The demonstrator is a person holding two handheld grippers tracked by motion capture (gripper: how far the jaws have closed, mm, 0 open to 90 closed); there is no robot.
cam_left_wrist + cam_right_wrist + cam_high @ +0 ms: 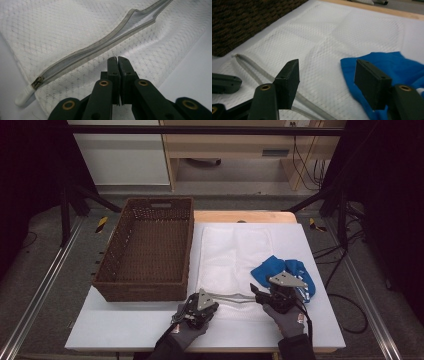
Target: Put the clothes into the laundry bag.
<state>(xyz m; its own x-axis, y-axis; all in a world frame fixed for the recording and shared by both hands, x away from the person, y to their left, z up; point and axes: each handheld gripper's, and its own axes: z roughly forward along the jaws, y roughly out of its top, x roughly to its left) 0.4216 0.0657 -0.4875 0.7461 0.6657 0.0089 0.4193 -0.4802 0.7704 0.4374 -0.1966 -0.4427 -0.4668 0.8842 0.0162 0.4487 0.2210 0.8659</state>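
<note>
Down at the near edge of the table, the left gripper has its jaws pressed together; in the left gripper view their tips meet on the weave of the white mesh laundry bag, just beside the zipper, though whether any mesh is pinched between them cannot be told. That zipper runs slantwise across the bag and gapes part-way open, its metal slider sitting at the closed end next to a white tab.

Off to the side, the right gripper has its jaws standing well apart with nothing between them, poised over the bag's near edge. In the right gripper view one jaw is above the mesh and the other above a blue garment, which lies crumpled on the bag's right part, touching it.

Outward from both, the bag is spread flat on the white table top. A dark brown wicker basket stands just beside the bag on its left.
</note>
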